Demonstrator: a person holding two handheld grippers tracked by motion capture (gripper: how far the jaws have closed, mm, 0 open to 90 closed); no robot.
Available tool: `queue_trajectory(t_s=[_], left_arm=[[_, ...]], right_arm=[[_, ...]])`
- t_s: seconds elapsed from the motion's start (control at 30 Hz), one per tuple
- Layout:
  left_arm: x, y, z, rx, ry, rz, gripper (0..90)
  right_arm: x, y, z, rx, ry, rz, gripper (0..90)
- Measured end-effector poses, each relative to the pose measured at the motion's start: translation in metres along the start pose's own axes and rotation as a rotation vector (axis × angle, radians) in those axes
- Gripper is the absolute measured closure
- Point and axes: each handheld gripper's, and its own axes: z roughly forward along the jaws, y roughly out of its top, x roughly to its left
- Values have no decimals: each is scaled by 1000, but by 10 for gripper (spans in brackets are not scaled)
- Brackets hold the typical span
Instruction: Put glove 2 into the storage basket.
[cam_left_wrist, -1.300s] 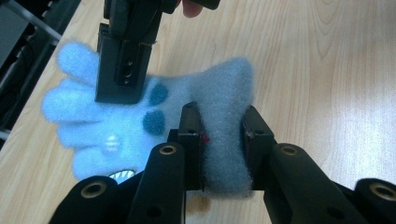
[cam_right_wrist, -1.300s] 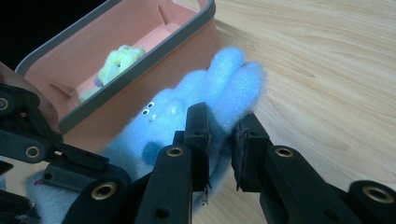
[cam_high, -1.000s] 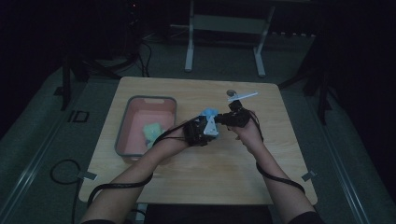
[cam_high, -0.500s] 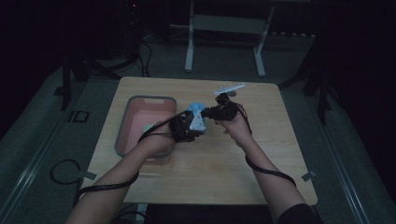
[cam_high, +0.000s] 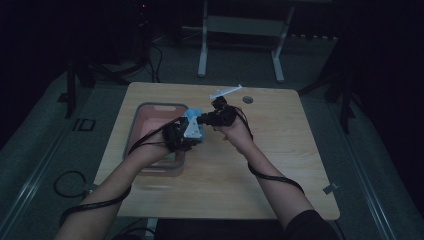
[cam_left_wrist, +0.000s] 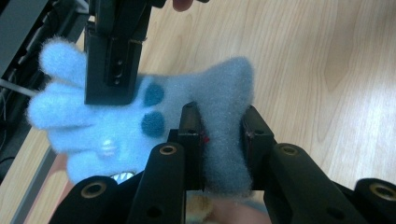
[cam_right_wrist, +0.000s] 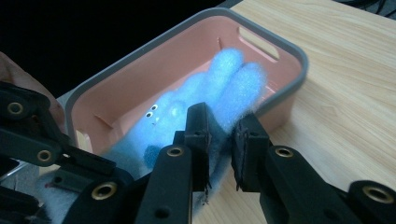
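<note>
A light blue fuzzy glove (cam_high: 194, 119) with small eyes and dark blue spots hangs between both grippers, above the right rim of the pink bin (cam_high: 150, 114). My left gripper (cam_left_wrist: 222, 116) is shut on the glove (cam_left_wrist: 140, 121) at its cuff end. The right gripper's jaw (cam_left_wrist: 112, 56) clamps it near the fingers. In the right gripper view, my right gripper (cam_right_wrist: 219, 122) is shut on the glove's (cam_right_wrist: 224, 79) edge, and its fingers reach over the bin (cam_right_wrist: 154, 60). The left gripper (cam_high: 189, 131) and right gripper (cam_high: 207, 119) sit close together.
The pink bin has a grey rim and stands on the left half of the wooden table (cam_high: 280, 165). A white stick-like object (cam_high: 226, 91) lies near the far edge, beside a round hole (cam_high: 247, 99). Cables trail along both forearms.
Both hands have carried the glove leftward and away from the person, from the middle of the table to the bin's right rim. Both grips stay the same.
</note>
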Motion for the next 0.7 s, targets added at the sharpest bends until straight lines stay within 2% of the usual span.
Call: queue_trajectory(t_s=[0.5, 0.7], left_arm=[[10, -45, -18, 32, 9, -55, 752], [11, -59, -16, 40, 3, -81, 752]], right_arm=[[21, 19, 48, 27, 57, -18, 783], [25, 20, 62, 37, 69, -18, 783]])
